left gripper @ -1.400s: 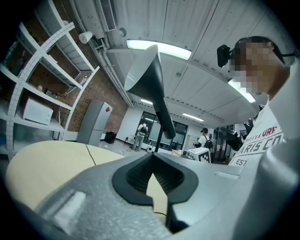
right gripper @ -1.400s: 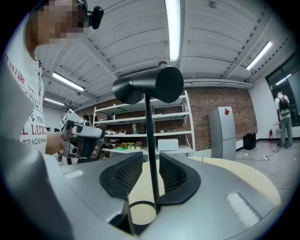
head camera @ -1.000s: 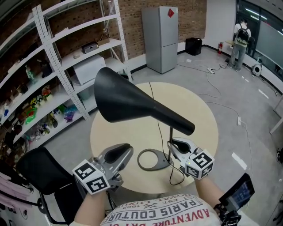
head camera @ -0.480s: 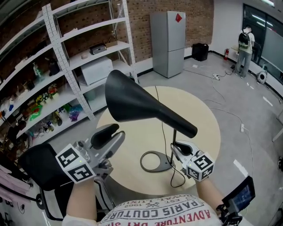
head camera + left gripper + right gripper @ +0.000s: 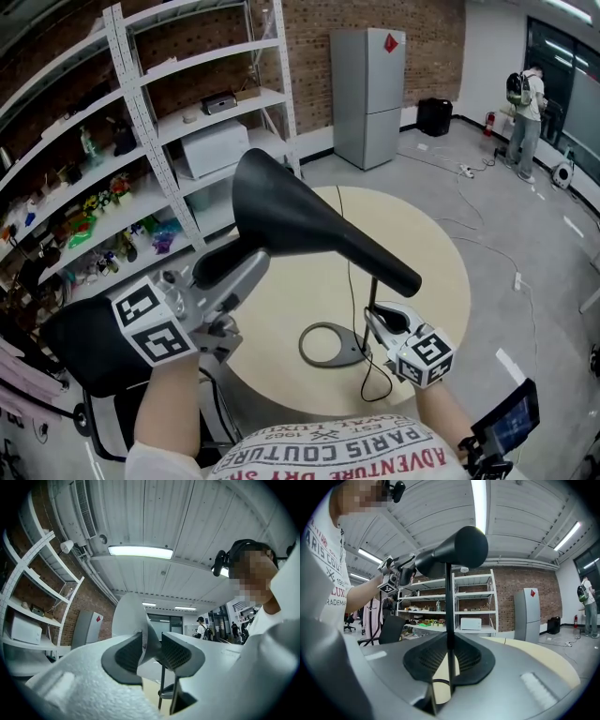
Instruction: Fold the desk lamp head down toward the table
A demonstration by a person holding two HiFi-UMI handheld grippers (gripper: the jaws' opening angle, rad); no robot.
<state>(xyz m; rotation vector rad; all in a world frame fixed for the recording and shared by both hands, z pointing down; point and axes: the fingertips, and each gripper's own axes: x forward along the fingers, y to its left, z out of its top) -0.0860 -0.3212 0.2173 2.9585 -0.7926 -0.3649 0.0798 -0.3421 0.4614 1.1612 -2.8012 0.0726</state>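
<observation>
The black desk lamp stands on the round table, its cone-shaped head (image 5: 281,211) raised and level above the thin stem (image 5: 373,298) and the ring base (image 5: 328,345). My left gripper (image 5: 246,267) is up at the wide end of the head. Its jaws have just been closing a little but stay open, and the head's rim (image 5: 132,620) stands between them, close to the left pad (image 5: 125,656). My right gripper (image 5: 382,321) is shut on the stem low down, near the base. In the right gripper view the stem (image 5: 450,616) runs up between the pads to the head (image 5: 459,550).
The round beige table (image 5: 427,244) carries the lamp's cord (image 5: 367,375) over its near edge. Metal shelves (image 5: 112,159) line the left wall and a grey fridge (image 5: 368,94) stands behind. A black chair (image 5: 80,347) is at my left. A person (image 5: 525,108) stands far right.
My left gripper has risen from the table's near edge to the wide rim of the lamp head, and its jaws have spread. The right gripper has stayed on the stem.
</observation>
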